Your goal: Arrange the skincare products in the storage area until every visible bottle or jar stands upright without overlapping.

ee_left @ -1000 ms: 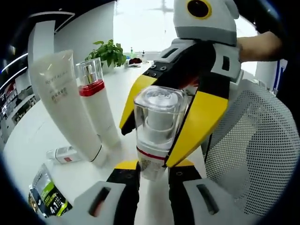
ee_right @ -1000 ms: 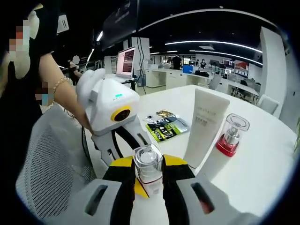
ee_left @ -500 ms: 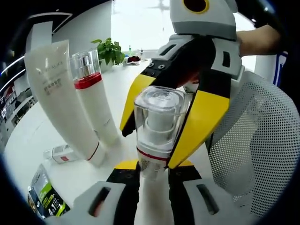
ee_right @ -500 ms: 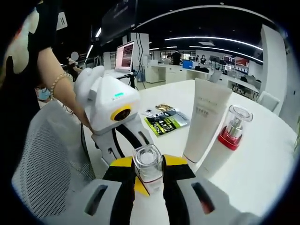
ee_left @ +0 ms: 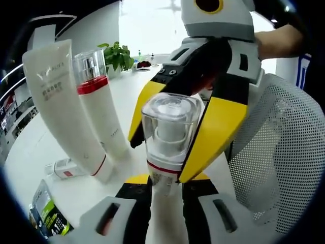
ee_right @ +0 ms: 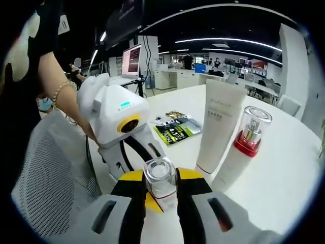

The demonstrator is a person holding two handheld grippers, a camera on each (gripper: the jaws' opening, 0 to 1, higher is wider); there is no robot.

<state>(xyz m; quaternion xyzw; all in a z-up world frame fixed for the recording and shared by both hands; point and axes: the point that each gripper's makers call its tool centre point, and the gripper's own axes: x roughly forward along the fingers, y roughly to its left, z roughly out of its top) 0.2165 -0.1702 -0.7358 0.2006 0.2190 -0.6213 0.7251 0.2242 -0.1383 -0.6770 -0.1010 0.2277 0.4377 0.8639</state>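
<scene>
Both tongs (ee_left: 166, 189) (ee_right: 161, 195) pinch the clear-capped pump bottle (ee_left: 167, 140), beside an upright white tube (ee_left: 63, 101) and red-collared bottle (ee_left: 99, 101).

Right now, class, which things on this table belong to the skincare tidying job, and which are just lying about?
Part of the job:
- clear-capped pump bottle, gripped by both the left claw and right claw
- white tube, upright
- red-collared bottle, upright
- small bottle, lying flat

Lying about:
- green packets
- potted plant
- mesh chair

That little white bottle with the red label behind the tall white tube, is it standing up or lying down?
Lying down. In the left gripper view the small white bottle with a red label rests on its side on the white table, beside the upright tall white tube.
</scene>
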